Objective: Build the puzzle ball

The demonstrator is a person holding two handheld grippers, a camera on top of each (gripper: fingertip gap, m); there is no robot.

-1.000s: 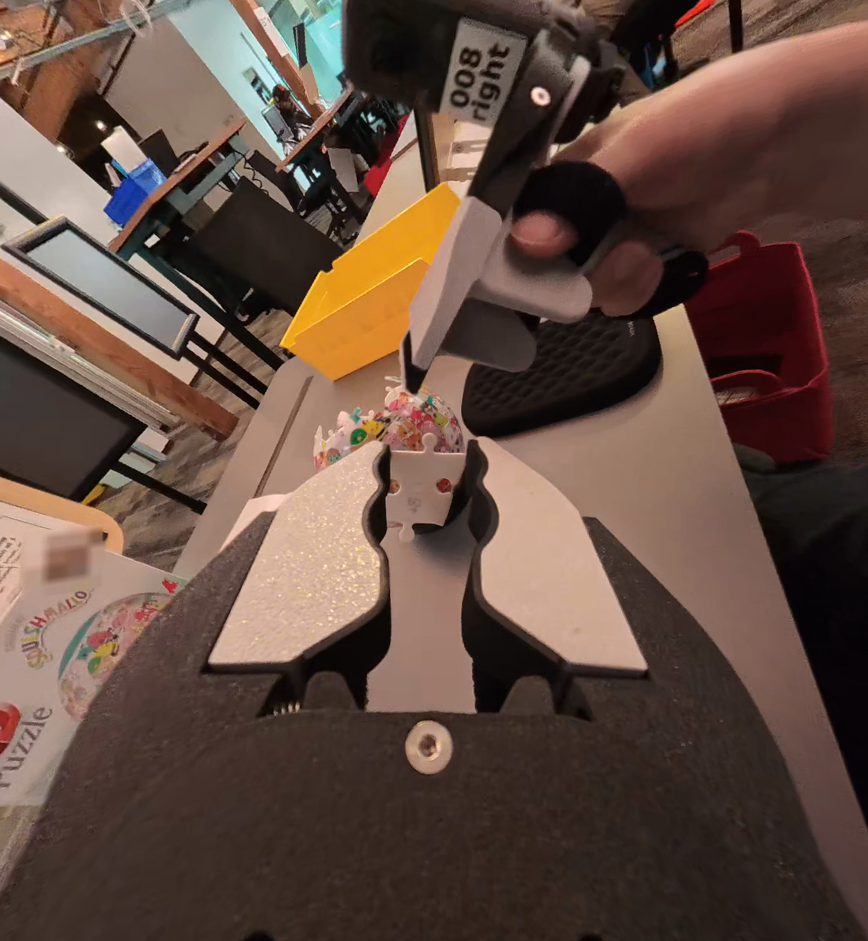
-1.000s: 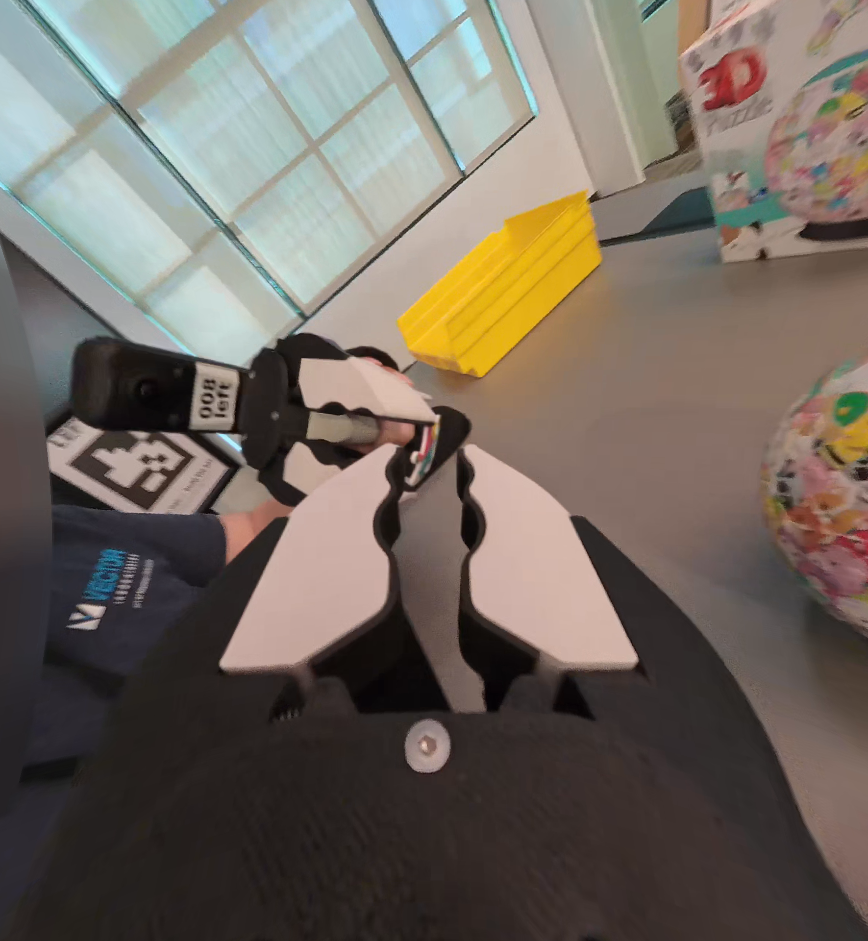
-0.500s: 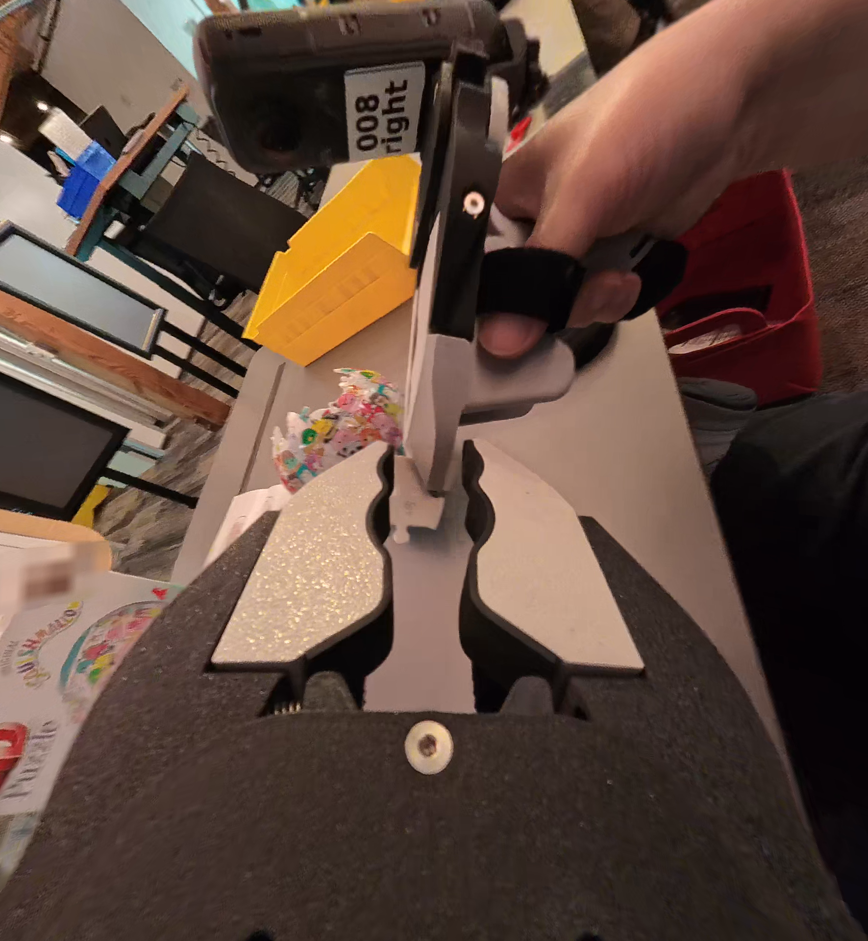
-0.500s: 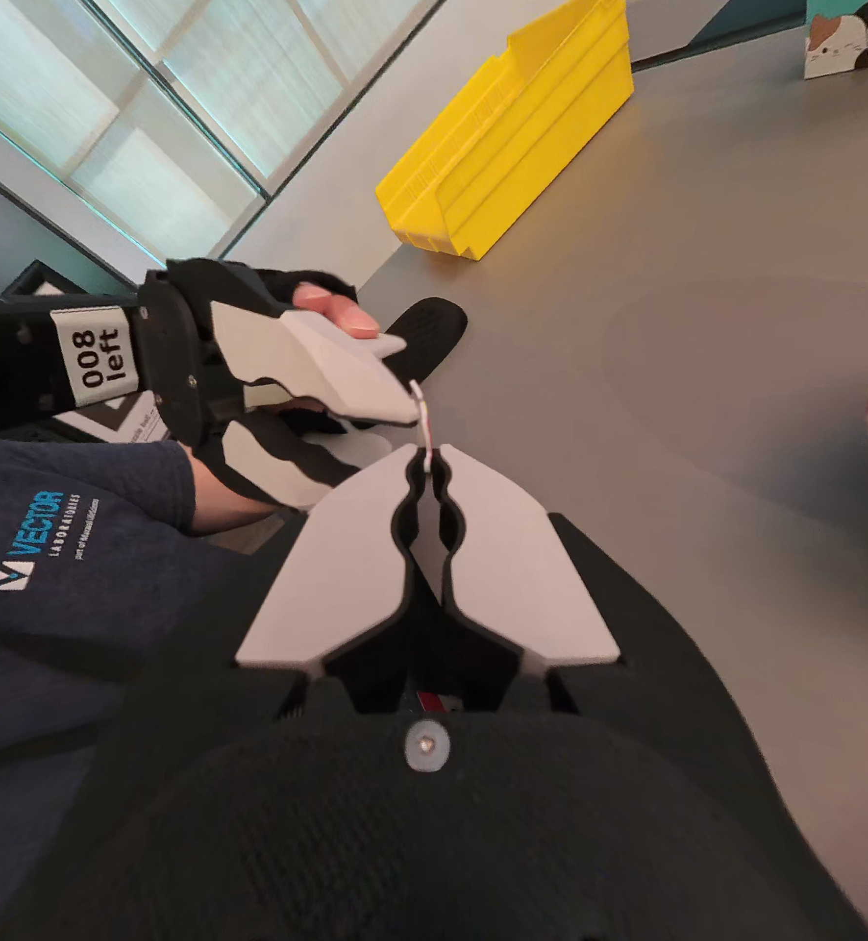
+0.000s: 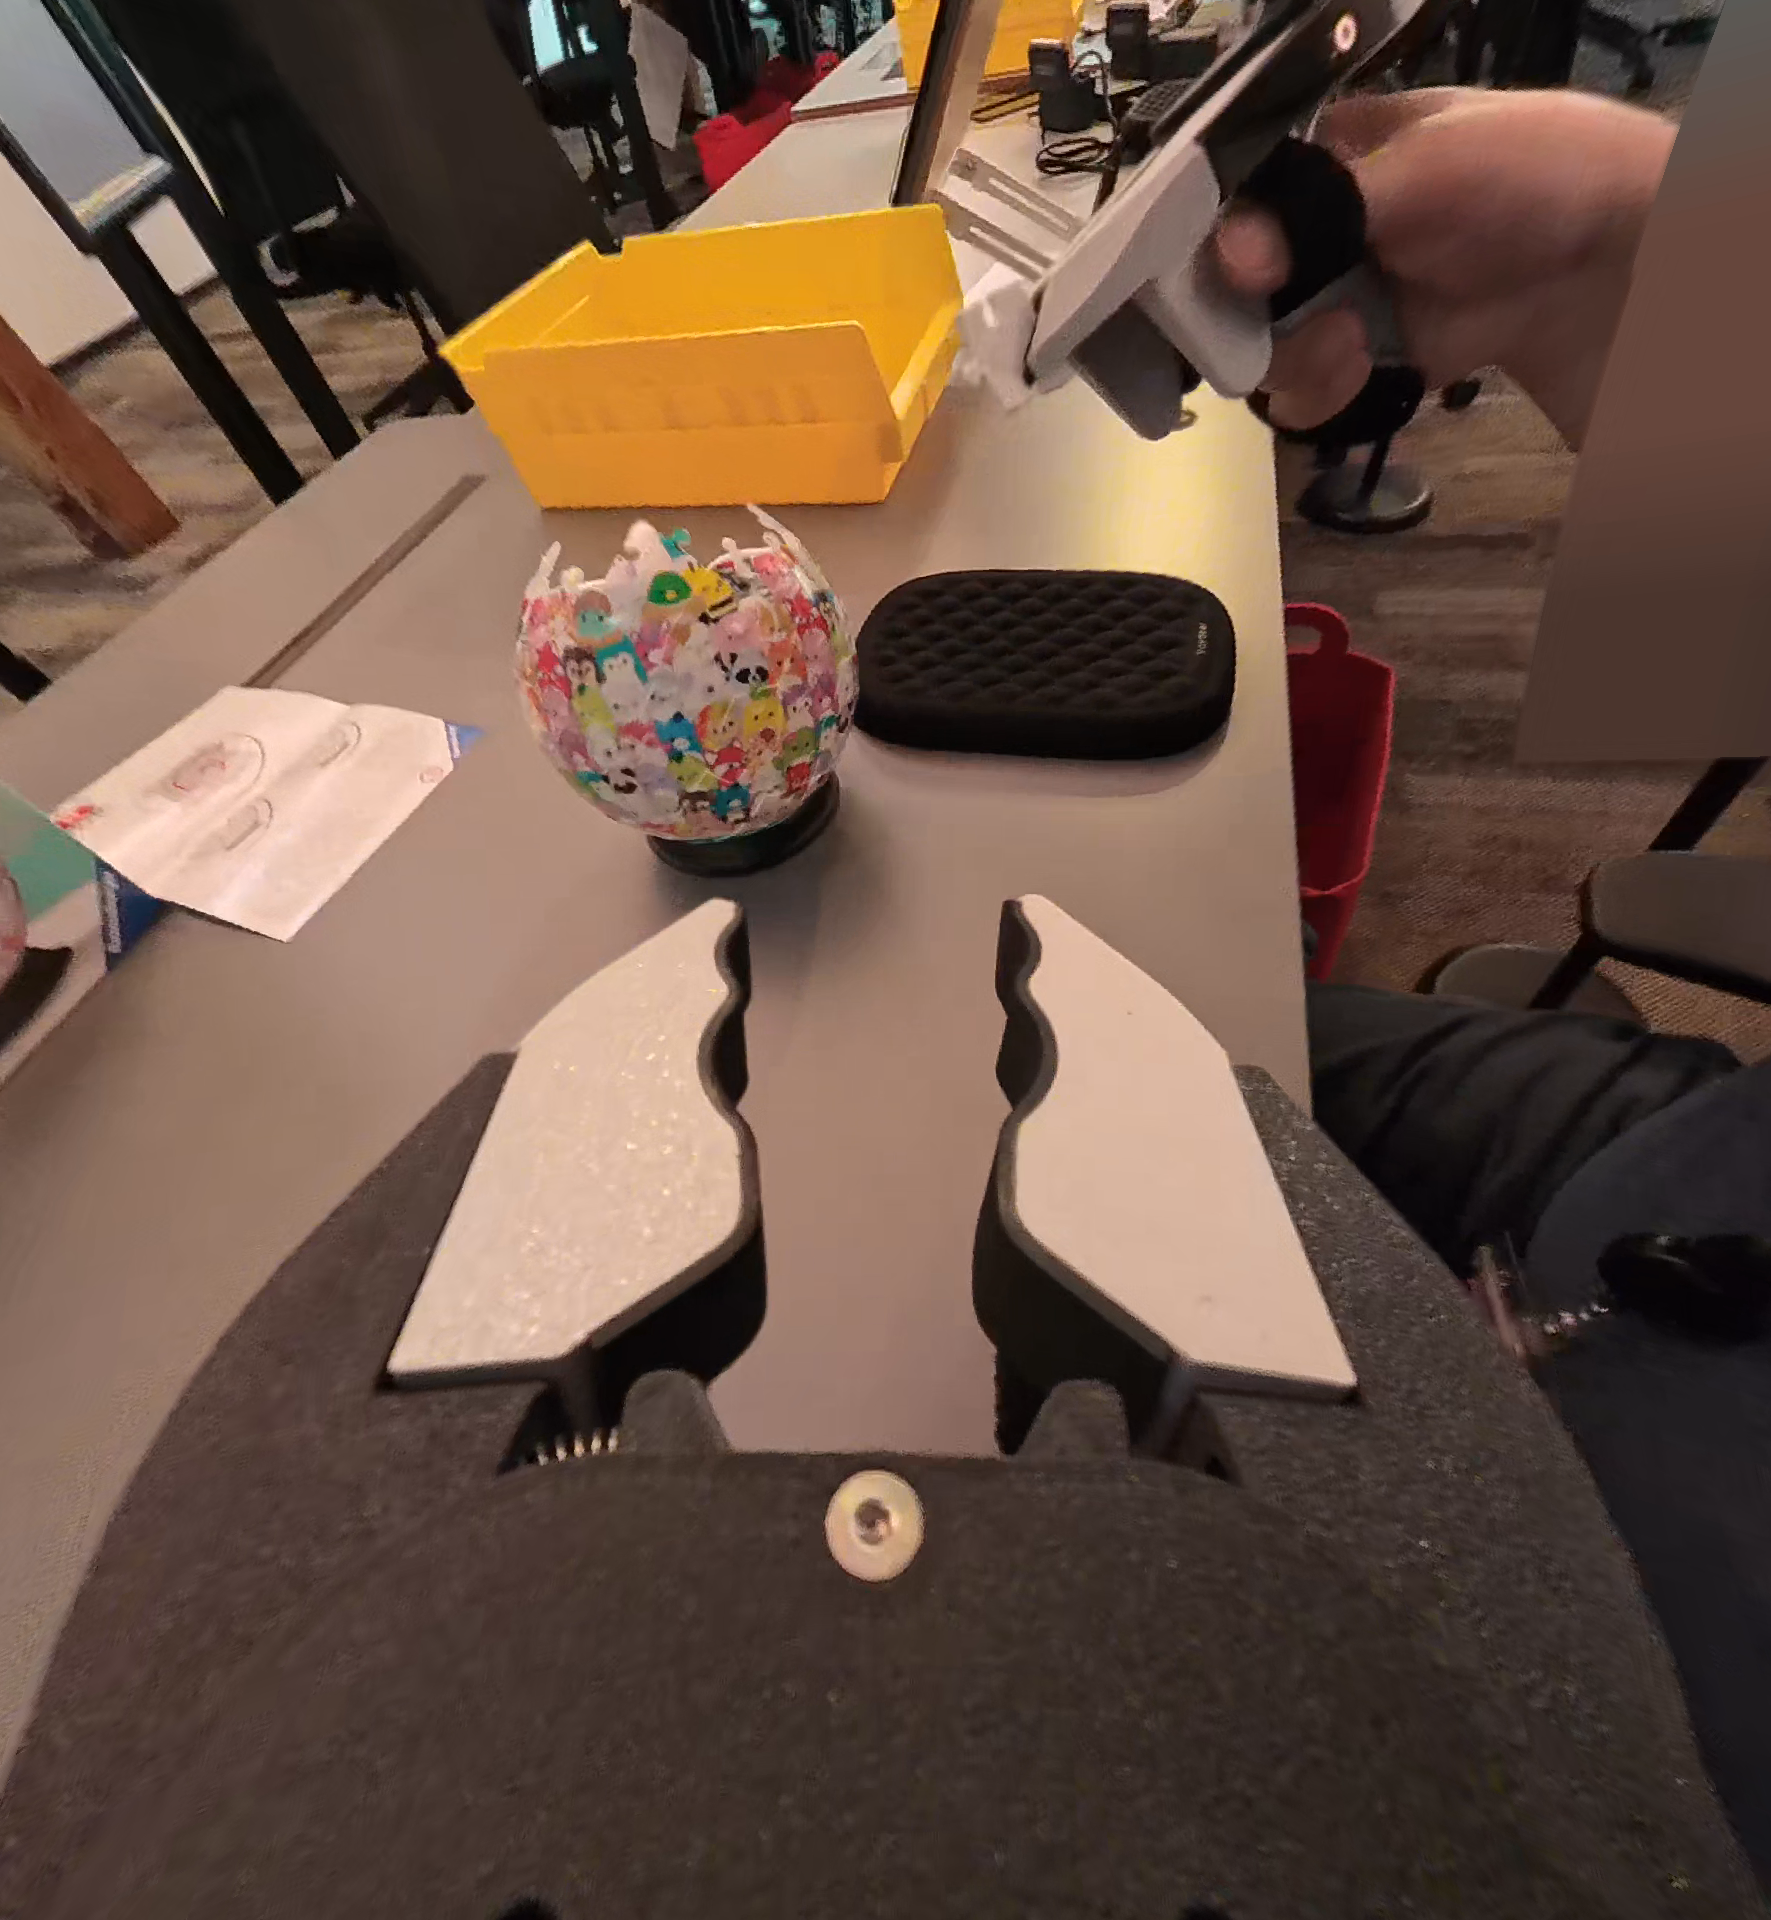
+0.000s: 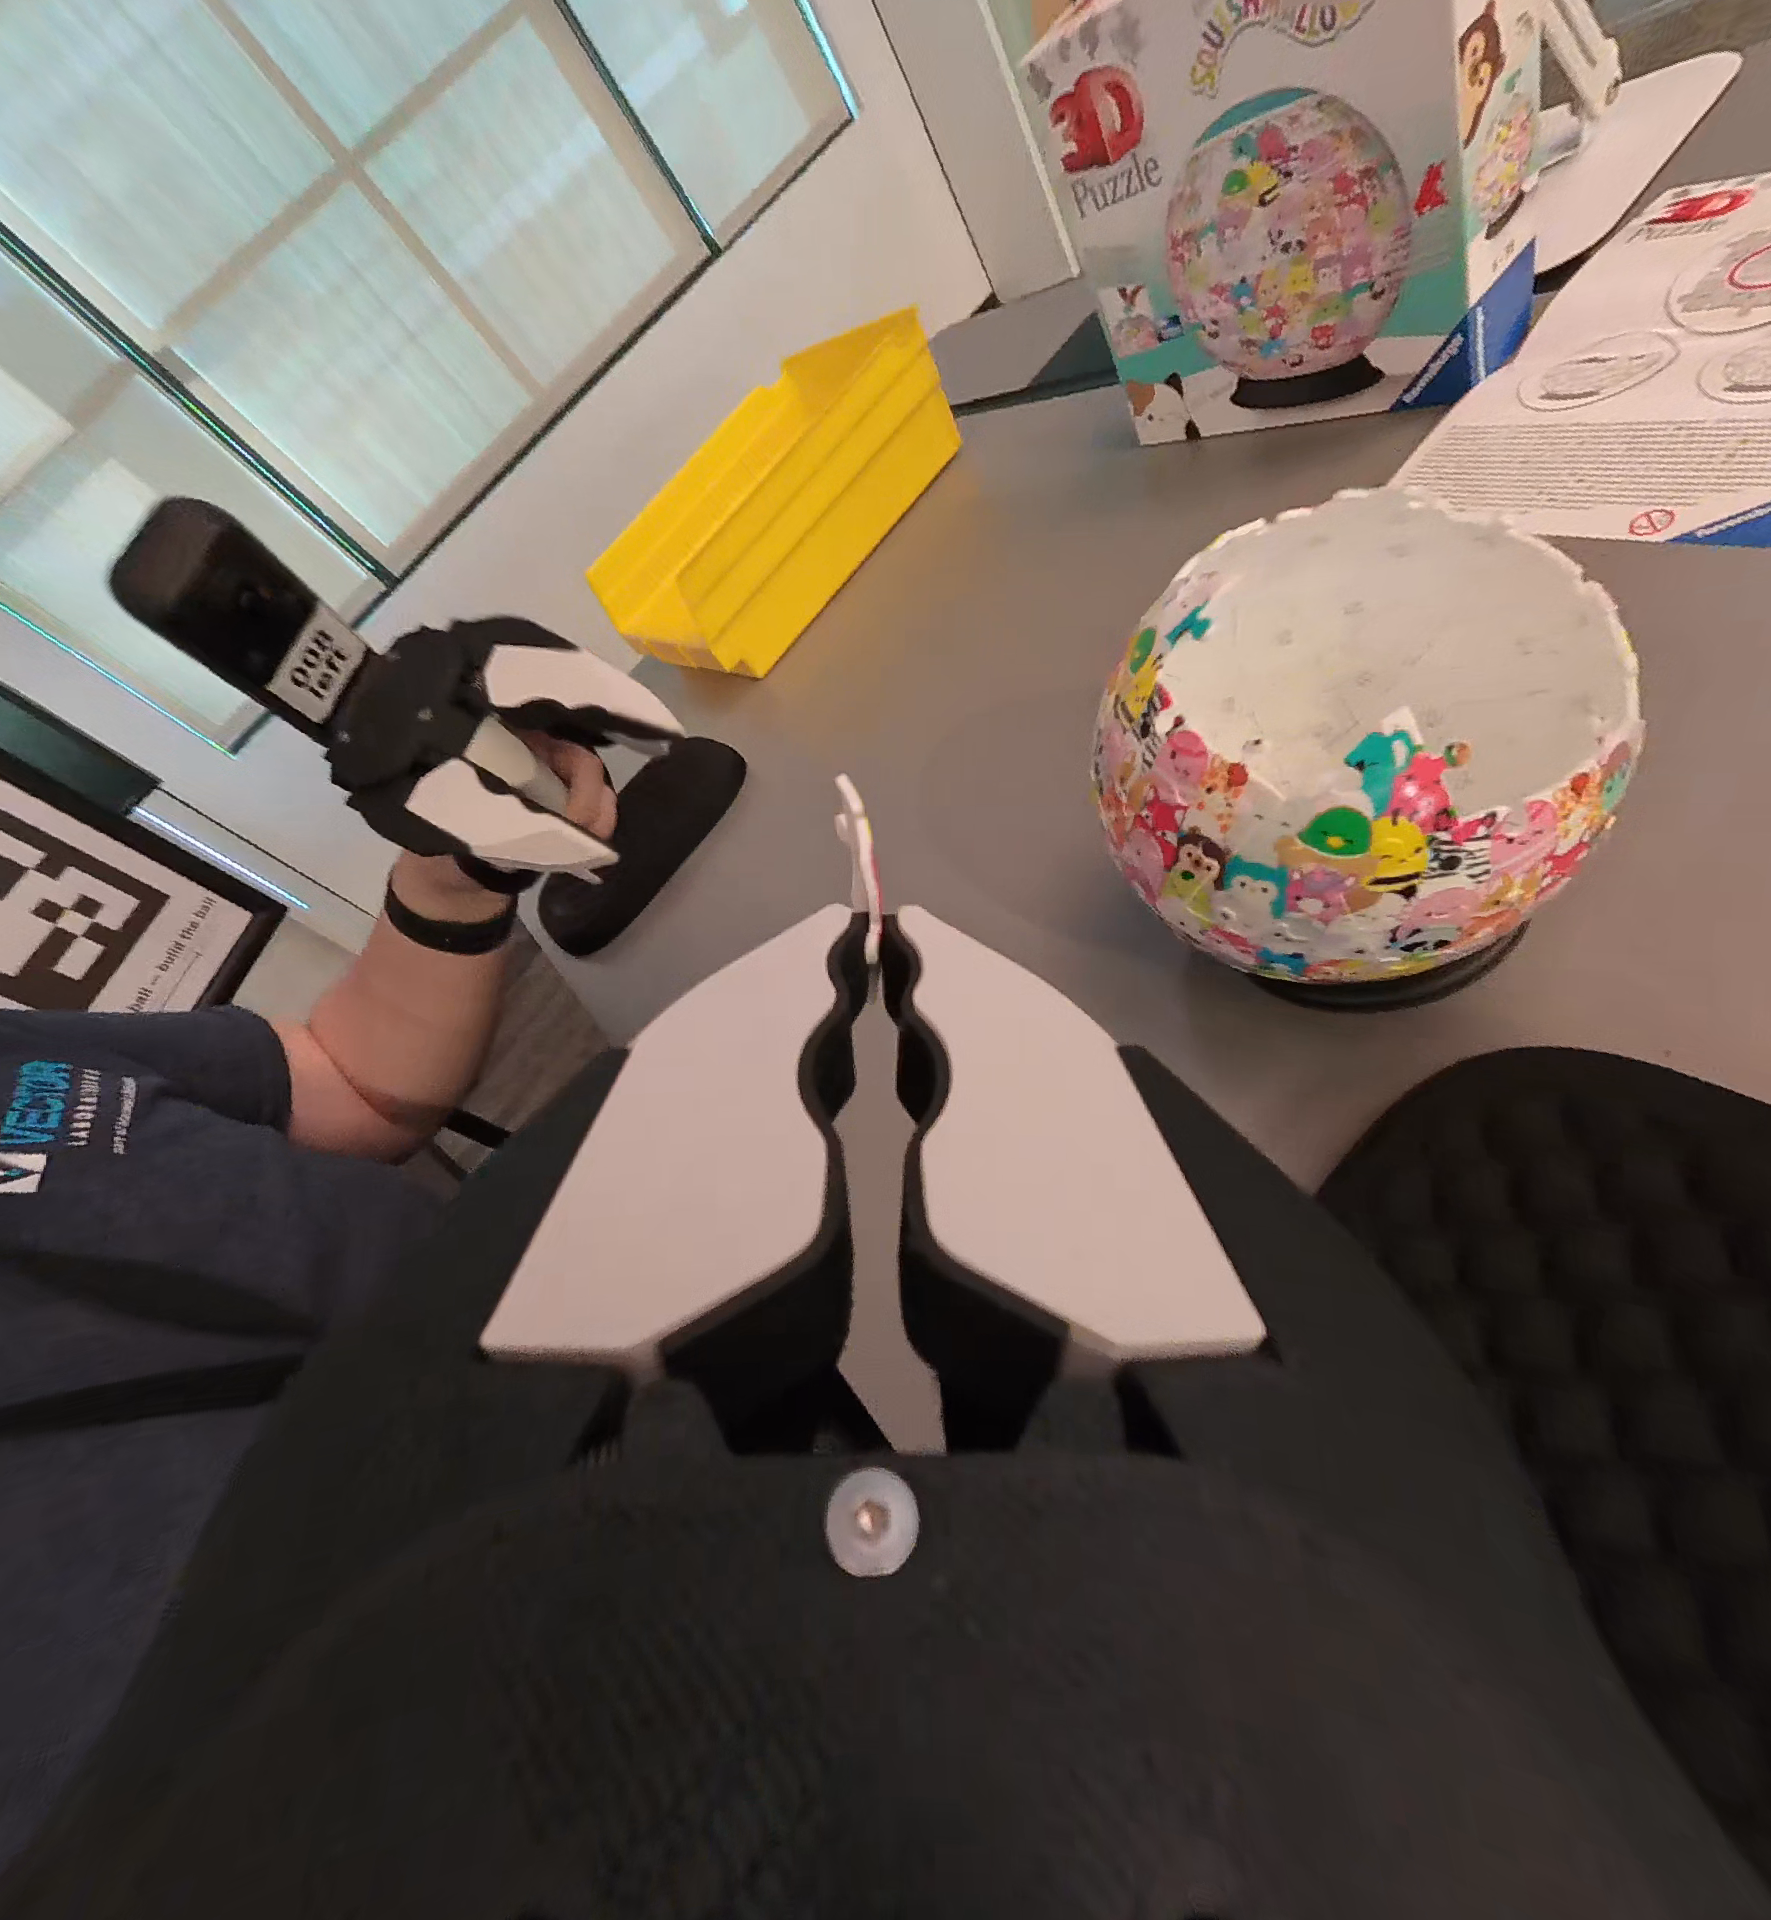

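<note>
Between the fingers of the right gripper [image 6: 876,920] sits a single puzzle piece [image 6: 863,864], pinched edge-on at the very tips, with its white back catching the light and most of it sticking out past the fingertips, clear of the tabletop [image 6: 1016,831]. Just off to the side, the left gripper [image 5: 868,914] is spread wide with nothing between its fingers, hanging above bare grey tabletop. Straight ahead of it stands the puzzle ball [image 5: 686,691], a colourful shell of cartoon animals seated upright on a dark round stand [image 5: 746,847]; its top is unfinished, a jagged rim around a white hollow with a few loose pieces lying inside. Right beside the ball lies a black quilted pad [image 5: 1045,662]. Beyond both, at the far edge, rests a yellow bin [image 5: 715,390]. On the ball's other side a white instruction sheet [image 5: 257,805] lies flat, and past it stands the puzzle box [image 6: 1286,223], printed with a picture of the finished ball. A red bag [image 5: 1343,779] hangs below the tabletop edge near the pad.
</note>
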